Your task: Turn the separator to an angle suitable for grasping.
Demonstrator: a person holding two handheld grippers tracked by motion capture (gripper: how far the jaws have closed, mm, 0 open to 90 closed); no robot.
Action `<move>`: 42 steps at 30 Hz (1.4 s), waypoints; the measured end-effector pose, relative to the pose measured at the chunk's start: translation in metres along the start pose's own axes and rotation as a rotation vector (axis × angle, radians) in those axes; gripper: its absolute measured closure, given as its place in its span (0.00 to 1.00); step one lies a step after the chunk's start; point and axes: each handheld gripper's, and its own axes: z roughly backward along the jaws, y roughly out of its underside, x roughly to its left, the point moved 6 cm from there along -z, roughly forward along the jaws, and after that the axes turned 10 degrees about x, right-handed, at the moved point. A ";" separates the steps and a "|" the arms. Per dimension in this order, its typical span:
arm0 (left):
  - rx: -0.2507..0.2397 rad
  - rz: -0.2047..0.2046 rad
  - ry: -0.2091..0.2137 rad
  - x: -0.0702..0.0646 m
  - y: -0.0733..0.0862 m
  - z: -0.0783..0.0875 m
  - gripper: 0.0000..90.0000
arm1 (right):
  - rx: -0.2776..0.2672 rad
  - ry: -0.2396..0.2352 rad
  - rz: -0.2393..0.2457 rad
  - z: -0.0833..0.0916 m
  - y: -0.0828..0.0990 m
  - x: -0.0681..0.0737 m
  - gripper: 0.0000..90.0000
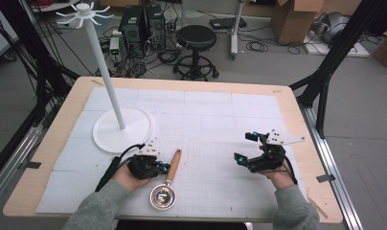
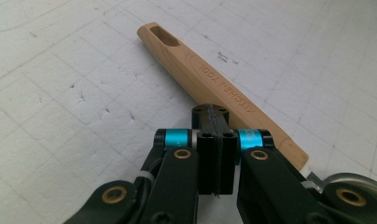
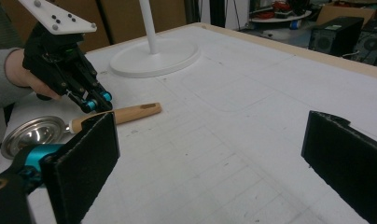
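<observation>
Ladle flat on counter, wooden handle running away from its bowl toward the stand; left claw pinched shut and empty, tips at the handle's side (nearer hand); right claw gaping, empty, well apart

ladle | we are seeing a metal ladle with a round shiny bowl and a light wooden handle | lying flat on the white mat, bowl facing up and nearest the person, handle pointing away | handle end is showing a slot, lettering is running along the wood
</observation>
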 end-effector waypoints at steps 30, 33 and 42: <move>0.066 -0.118 0.073 -0.054 -0.014 0.002 1.00 | 0.026 -0.004 0.004 -0.003 0.003 0.001 0.04; 0.091 -0.130 0.074 -0.058 -0.013 -0.001 1.00 | 0.021 -0.003 0.003 -0.003 0.002 0.001 0.04; 0.126 -0.138 0.071 -0.059 -0.012 -0.008 1.00 | 0.019 -0.006 0.002 -0.002 0.002 0.001 0.04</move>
